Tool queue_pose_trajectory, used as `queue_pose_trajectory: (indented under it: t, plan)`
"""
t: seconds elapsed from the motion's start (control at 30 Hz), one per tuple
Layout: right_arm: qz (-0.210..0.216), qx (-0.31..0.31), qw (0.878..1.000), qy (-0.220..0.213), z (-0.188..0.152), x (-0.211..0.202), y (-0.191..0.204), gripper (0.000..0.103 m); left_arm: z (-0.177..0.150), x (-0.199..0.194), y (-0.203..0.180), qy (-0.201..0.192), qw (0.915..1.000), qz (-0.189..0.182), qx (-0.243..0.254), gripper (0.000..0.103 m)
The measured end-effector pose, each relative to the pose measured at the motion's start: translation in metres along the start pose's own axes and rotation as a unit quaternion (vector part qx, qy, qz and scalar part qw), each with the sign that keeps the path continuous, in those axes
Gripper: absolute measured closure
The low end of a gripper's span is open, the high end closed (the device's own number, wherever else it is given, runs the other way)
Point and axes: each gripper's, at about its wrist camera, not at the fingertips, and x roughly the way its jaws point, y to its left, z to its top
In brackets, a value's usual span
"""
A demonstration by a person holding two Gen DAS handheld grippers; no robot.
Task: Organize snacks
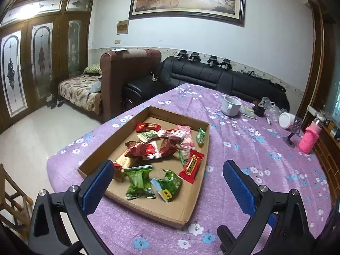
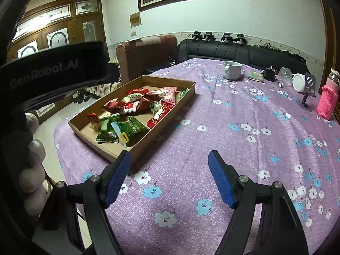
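Observation:
A shallow cardboard tray [image 1: 197,193] sits on the purple flowered tablecloth [image 1: 255,148] and holds several wrapped snacks: red packets [image 1: 192,165], green packets [image 1: 139,183] and pink ones [image 1: 184,131]. My left gripper [image 1: 167,165] is open and empty, held above the tray's near end. In the right wrist view the tray [image 2: 148,140] lies to the left, with green packets [image 2: 129,129] nearest. My right gripper [image 2: 169,159] is open and empty above the bare cloth, just right of the tray's near corner.
At the table's far side stand a white mug [image 1: 230,106], a dark small object [image 1: 260,109], a white lidded jar [image 1: 286,120], a small stand [image 1: 294,131] and a pink-sleeved bottle [image 1: 309,138]. Sofas [image 1: 212,76] lie behind. A wooden chair [image 1: 12,199] stands at left.

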Motion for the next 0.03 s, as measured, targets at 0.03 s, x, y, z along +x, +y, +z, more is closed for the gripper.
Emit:
queue_pose_trajectory:
  t: [0.03]
  plan:
    - [0.0, 0.0, 1.0, 0.001, 0.0, 0.0003, 0.0, 0.027, -0.0003, 0.0006, 0.0, 0.001, 1.0, 0.001, 0.0, 0.001]
